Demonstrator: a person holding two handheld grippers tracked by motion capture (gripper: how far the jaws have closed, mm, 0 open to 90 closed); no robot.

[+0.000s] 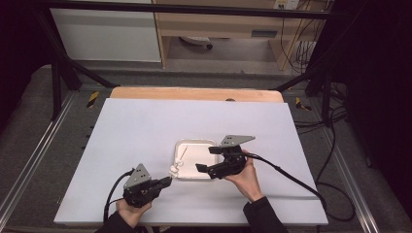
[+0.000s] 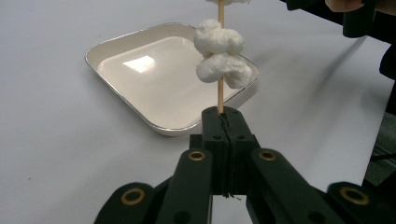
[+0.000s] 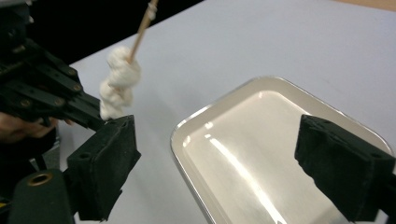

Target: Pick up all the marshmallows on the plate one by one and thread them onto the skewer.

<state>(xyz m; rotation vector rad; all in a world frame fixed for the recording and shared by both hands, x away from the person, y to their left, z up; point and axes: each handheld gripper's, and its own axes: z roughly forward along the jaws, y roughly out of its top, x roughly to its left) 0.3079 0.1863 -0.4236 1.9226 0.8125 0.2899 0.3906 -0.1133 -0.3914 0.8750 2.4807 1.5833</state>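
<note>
Left gripper (image 2: pixel 223 122) fingers clamped on thin wooden skewer (image 2: pixel 220 95) threaded with white fluffy marshmallows (image 2: pixel 220 54), its long axis running straight out from fingertips over white square tray's (image 2: pixel 140 77) edge. Right gripper (image 3: pixel 233 158) fingers spread wide, empty, over tray, skewer beside them.

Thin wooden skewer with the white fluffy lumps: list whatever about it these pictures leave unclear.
- Far tip: in the left gripper view the thin wooden skewer runs off the top edge; in the right gripper view it is blurred.
- Number of white fluffy lumps: they merge together, and the high view is too small.
- Held end: hidden between the shut pads of the left gripper.
- Lowest lump: partly behind one pad of the open right gripper.
</note>
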